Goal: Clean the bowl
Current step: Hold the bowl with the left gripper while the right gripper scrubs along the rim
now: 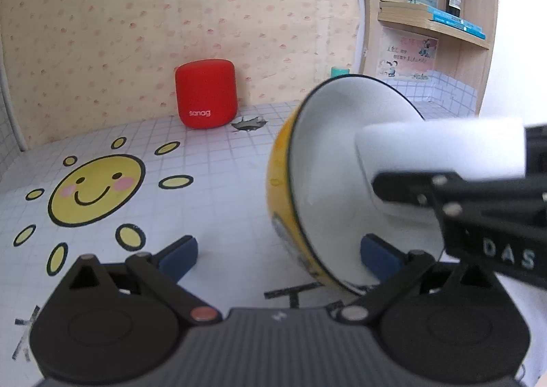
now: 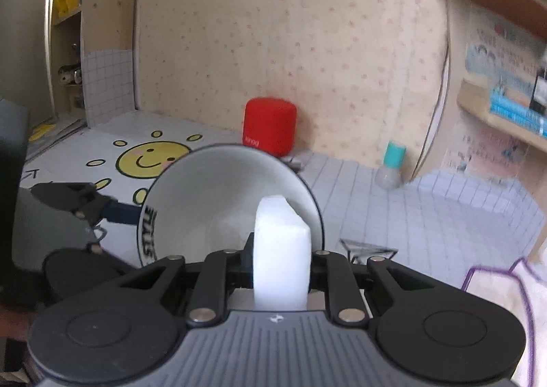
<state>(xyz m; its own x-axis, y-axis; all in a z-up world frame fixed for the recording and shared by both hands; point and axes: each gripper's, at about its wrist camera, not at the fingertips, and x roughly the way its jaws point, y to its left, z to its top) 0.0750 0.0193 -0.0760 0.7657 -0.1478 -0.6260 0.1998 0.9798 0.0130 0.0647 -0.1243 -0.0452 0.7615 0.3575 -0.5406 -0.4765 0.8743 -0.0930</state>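
A bowl [image 1: 328,154], yellow outside and white inside, stands tilted on its edge on the gridded table cover; the right wrist view looks straight into the bowl [image 2: 212,195]. My left gripper [image 1: 278,243] is spread wide across the low part of the bowl's wall. Its right pad [image 1: 379,260] sits inside the bowl. Its left pad [image 1: 177,257] is outside, with a gap to the wall. My right gripper [image 2: 282,252] is shut on a white sponge block [image 2: 282,250]. The sponge [image 1: 441,147] reaches into the bowl from the right.
A red speaker [image 1: 205,96] stands against the back wall, beside a tear [image 1: 249,123] in the table cover. A smiling sun drawing [image 1: 95,190] lies left of the bowl. A teal-capped bottle [image 2: 391,164] stands at the back right, below a shelf with books [image 1: 430,16].
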